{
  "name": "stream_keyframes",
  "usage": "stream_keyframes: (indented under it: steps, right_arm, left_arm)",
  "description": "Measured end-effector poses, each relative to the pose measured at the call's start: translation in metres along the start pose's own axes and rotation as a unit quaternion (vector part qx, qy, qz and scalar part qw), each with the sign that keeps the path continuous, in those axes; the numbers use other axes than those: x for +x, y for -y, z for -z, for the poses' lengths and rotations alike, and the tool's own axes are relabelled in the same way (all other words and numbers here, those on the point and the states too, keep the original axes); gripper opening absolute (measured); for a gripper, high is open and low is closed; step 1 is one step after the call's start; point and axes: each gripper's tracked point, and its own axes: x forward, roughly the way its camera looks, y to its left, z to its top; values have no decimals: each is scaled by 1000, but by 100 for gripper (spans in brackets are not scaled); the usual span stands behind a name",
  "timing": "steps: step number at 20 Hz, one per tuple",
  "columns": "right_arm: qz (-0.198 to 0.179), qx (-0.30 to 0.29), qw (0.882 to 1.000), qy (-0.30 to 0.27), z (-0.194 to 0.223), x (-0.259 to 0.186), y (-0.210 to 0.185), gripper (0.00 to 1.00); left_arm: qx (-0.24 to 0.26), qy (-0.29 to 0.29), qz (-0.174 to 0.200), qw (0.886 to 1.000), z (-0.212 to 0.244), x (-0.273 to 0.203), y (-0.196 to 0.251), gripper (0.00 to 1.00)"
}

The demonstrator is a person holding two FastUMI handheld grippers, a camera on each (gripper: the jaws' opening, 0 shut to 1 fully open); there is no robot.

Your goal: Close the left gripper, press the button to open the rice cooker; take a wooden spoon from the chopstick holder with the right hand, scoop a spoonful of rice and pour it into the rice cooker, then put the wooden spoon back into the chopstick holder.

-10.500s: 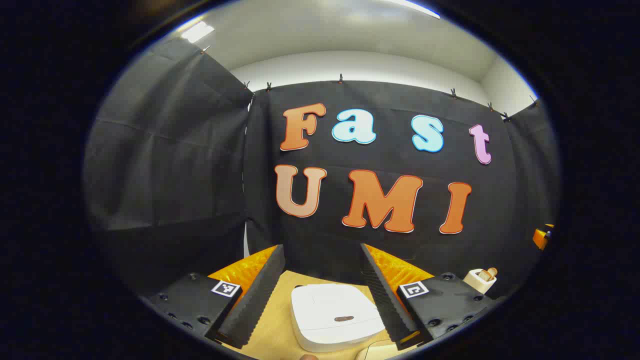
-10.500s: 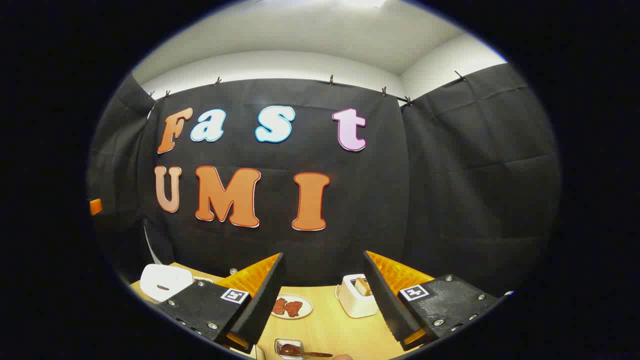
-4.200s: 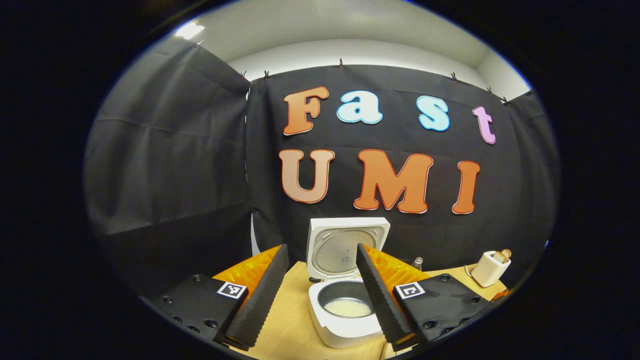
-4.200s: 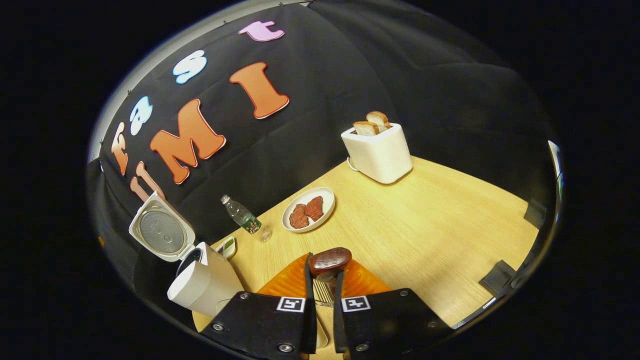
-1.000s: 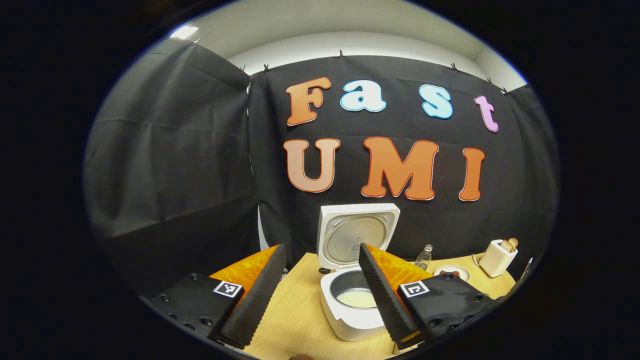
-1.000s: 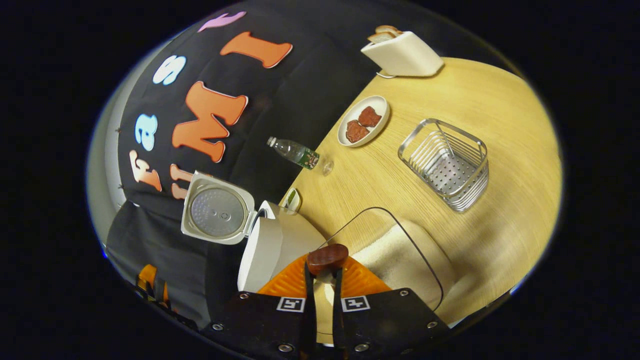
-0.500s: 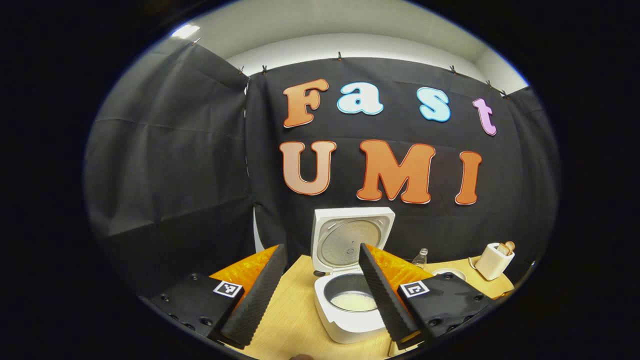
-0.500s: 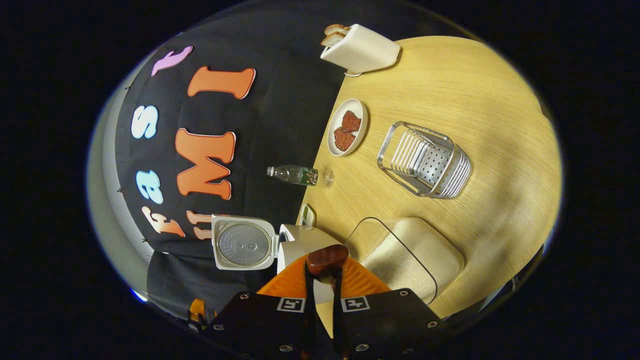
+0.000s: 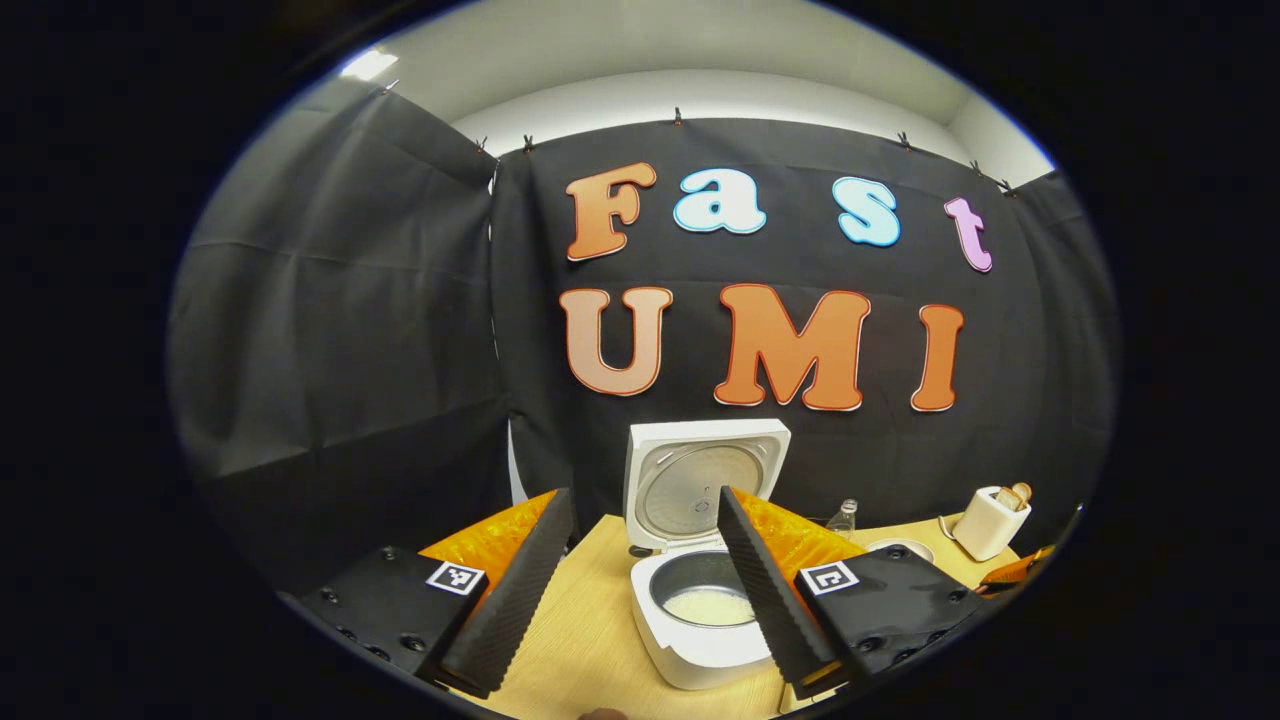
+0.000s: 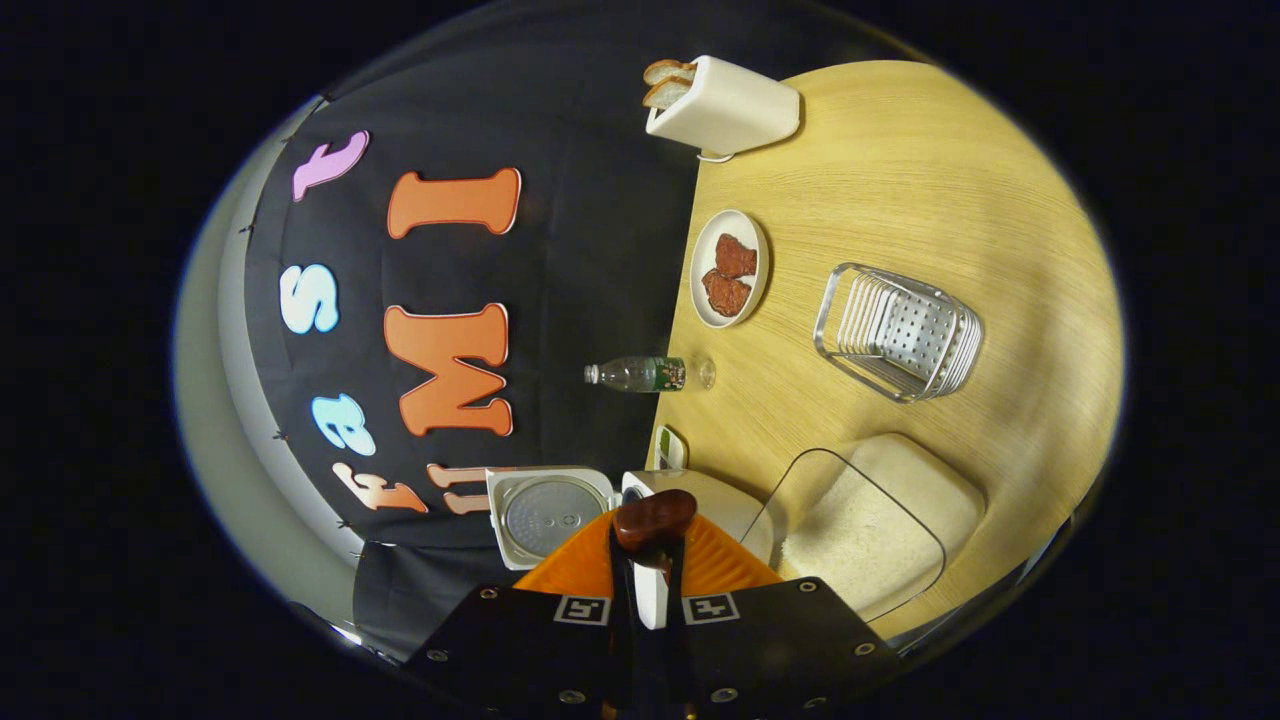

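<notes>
Right gripper view: right gripper is clamping on dark wooden spoon w/ bowl rolled sideways, just beside open white rice cooker. Spoon looks light, stiff, smooth; hold handle firmly. Left gripper is sitting apart, idle, facing cooker.

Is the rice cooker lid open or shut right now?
Open. The rice cooker has its lid standing upright behind the pot, with rice visible inside.
</notes>
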Motion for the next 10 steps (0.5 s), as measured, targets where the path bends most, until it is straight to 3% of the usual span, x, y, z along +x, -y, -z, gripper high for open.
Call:
stream_keyframes:
  steps: [10]
  right_arm:
    - [-55, -15, 998, -15, 6, 32, -78, 12]
  left_arm:
    - [-2, 8, 2, 1000, -4, -4, -4, 98]
